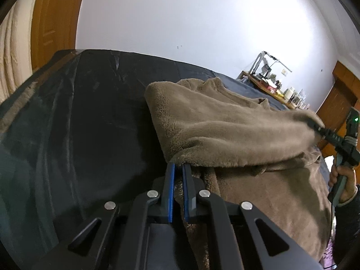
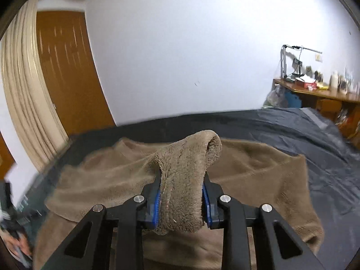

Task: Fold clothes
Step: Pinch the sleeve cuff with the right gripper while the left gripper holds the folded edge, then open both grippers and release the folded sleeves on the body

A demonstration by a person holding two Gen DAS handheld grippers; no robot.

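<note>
Brown fleece garment (image 1: 225, 121) is pinched at one edge by left gripper (image 1: 178, 168), a thick fold by right gripper (image 2: 181, 180); lifted ahead over dark bed cover (image 2: 292, 121), likely for folding over.

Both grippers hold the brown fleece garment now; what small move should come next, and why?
Probably carry the lifted edge of the brown fleece garment forward and lay it down: the left gripper and right gripper both pinch it above the dark sheet.

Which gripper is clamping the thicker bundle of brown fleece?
The right gripper: a fat fleece roll holds its fingers apart. The left gripper pinches a thin edge.
</note>
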